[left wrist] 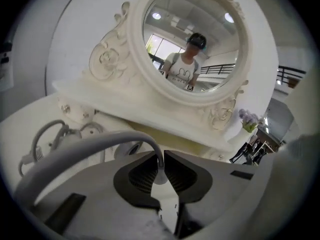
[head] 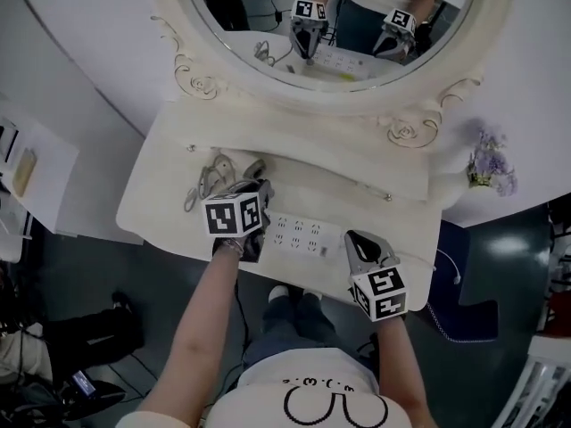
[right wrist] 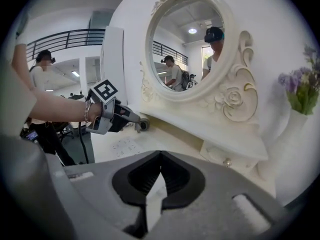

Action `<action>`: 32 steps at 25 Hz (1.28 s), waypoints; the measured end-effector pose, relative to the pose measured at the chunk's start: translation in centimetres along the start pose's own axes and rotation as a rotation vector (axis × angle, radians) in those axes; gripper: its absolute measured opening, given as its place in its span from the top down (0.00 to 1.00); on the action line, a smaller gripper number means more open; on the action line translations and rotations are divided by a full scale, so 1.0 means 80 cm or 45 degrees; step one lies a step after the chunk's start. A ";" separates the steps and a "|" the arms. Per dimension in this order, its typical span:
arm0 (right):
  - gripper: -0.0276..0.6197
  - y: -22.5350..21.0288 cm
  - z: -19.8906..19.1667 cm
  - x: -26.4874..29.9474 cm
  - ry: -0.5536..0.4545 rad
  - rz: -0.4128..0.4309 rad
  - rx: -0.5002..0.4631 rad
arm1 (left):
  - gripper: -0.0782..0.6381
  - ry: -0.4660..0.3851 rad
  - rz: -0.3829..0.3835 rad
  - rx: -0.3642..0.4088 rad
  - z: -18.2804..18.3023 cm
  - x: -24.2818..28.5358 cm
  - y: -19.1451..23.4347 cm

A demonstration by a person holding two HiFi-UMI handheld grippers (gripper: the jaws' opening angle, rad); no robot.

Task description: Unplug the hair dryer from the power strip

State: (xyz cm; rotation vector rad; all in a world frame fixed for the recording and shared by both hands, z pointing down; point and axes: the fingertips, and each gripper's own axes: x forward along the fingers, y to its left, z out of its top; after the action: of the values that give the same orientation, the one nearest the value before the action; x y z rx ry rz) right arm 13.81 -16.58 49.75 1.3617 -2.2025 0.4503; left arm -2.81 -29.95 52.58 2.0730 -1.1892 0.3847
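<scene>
Grey cord (left wrist: 100, 143) (in left tongs (left wrist: 161, 159)), power strip (head: 299, 235) crosswise

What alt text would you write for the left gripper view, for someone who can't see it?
The left tool is shut on a thick grey cable that arcs in from the left. Behind it, an ornate white oval mirror stands on a white dressing table, with purple flowers at the right.

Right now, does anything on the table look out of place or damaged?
Nothing looks spilled, broken or askew. The power strip lies flat on the table, the hair dryer rests to its left, and the left gripper is shut on the grey cord.
</scene>
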 end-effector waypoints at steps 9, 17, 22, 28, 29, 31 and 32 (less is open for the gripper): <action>0.96 -0.004 0.001 -0.002 -0.009 -0.009 0.032 | 0.14 0.073 0.013 -0.069 -0.040 0.001 -0.003; 0.96 0.026 0.009 0.003 -0.033 0.028 0.022 | 0.14 -0.014 -0.007 -0.161 -0.076 -0.060 0.002; 0.96 0.045 0.004 -0.002 -0.046 0.022 0.056 | 0.14 0.021 -0.013 -0.147 -0.117 -0.088 0.008; 0.96 0.069 -0.011 -0.017 -0.062 -0.012 0.098 | 0.14 -0.006 -0.065 -0.151 -0.140 -0.113 0.009; 0.96 0.071 -0.014 -0.020 -0.069 -0.022 0.107 | 0.14 -0.029 -0.080 -0.147 -0.139 -0.118 0.008; 0.96 0.074 -0.016 -0.028 -0.094 -0.044 0.122 | 0.14 -0.086 -0.107 -0.122 -0.132 -0.128 0.002; 0.96 0.075 -0.015 -0.033 -0.111 -0.054 0.125 | 0.14 -0.115 -0.115 -0.099 -0.128 -0.134 -0.002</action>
State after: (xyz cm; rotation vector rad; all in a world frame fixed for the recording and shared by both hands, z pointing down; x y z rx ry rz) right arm 9.72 -11.37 49.13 1.5025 -2.2425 0.4980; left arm -7.49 -15.98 53.73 2.0866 -1.1393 0.2012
